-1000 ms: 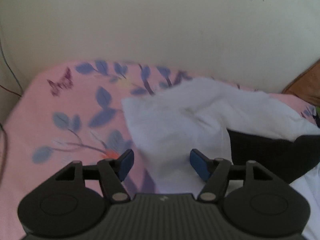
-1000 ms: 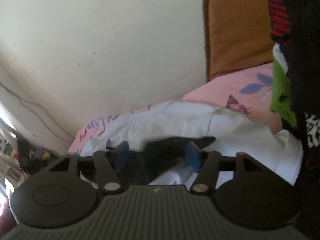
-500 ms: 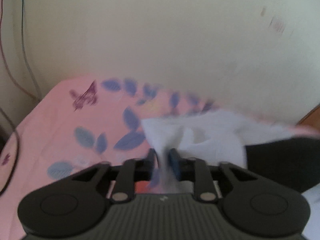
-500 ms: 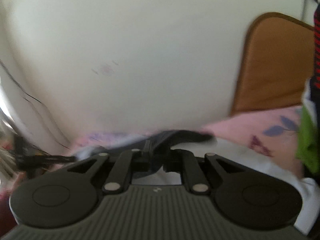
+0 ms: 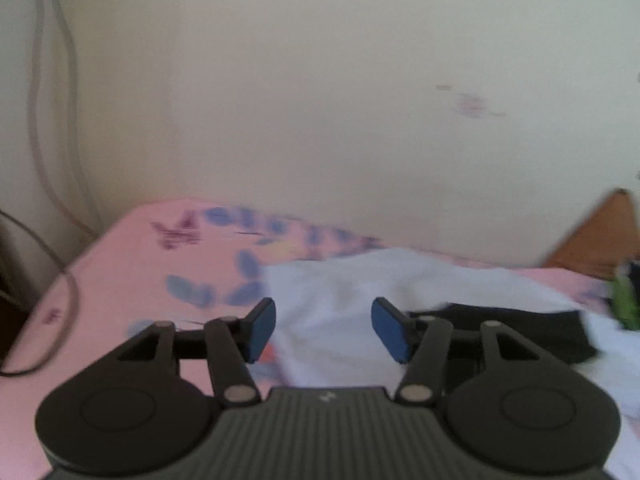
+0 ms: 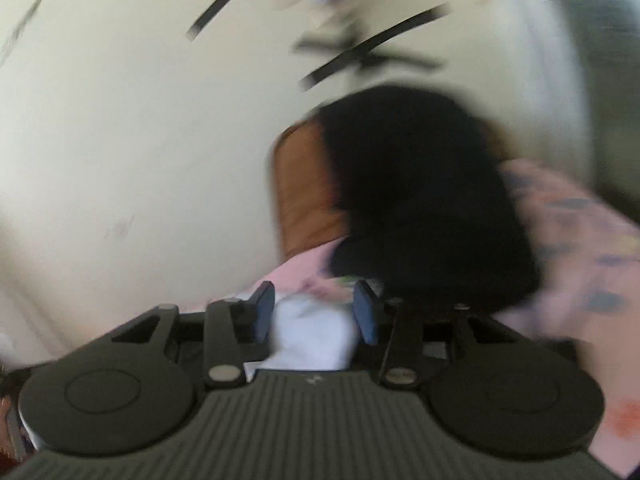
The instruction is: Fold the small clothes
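A white garment lies crumpled on the pink flowered bed sheet, with a black garment lying across its right part. My left gripper is open and empty just above the white garment's near edge. In the right wrist view, which is blurred by motion, my right gripper is open with white cloth showing between and below the blue pads; I cannot tell if it touches them. A black pile of clothes is just beyond it.
A cream wall stands right behind the bed. Cables hang at the left edge of the bed. A brown headboard is at the far right, also in the right wrist view. Green cloth lies at right.
Both grippers were shut on cloth half a second ago, the left on the white garment, the right on the black one. Both have opened and let go. The right gripper has swung to the right.
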Tool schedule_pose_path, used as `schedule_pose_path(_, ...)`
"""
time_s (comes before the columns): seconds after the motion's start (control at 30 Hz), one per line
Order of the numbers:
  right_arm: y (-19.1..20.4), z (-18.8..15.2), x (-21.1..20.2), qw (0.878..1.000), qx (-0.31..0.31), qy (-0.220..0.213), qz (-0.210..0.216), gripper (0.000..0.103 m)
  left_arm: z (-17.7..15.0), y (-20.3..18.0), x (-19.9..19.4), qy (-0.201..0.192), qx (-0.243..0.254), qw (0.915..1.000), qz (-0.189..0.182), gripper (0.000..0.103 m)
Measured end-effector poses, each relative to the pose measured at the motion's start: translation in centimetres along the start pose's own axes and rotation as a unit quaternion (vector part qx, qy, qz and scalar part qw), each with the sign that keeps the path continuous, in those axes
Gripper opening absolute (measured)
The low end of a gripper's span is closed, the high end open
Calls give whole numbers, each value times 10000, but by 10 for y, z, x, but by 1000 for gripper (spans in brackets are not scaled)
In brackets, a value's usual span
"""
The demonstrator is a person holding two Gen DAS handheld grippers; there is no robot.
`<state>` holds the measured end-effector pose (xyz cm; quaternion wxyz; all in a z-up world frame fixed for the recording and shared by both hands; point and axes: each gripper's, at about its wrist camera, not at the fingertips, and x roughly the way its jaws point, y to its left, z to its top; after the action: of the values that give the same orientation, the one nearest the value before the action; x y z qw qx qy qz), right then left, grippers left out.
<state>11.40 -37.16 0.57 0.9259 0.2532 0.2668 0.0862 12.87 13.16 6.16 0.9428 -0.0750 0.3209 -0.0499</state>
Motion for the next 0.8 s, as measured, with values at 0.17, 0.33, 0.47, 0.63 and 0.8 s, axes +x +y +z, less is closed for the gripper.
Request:
schedule_pose_path(0.17, -55, -32, -65, 9955, 906, -34, -277, 58, -35, -46, -1, 249, 333, 9959, -809, 60)
schedule_pose_path(0.33, -77, -68, -82, 9883, 1515, 179, -84, 60, -76, -84, -9, 577, 622, 9866, -1390, 60)
schedule_pose_path(0.47, -86, -59, -67, 9867, 1584, -107, -363, 68, -107, -113, -39, 678, 1031, 9774, -1714, 62)
schedule_pose_path(0.63, -95, -58, -54, 9888, 932, -293, -1128, 77, -139, -162, -93, 647, 1829, 9558, -2209, 69)
schedule_pose_path(0.8, -98, -61, -30, 9948, 405, 352, -869, 4, -156, -208, -128, 522, 2534, 9251, -2778, 75)
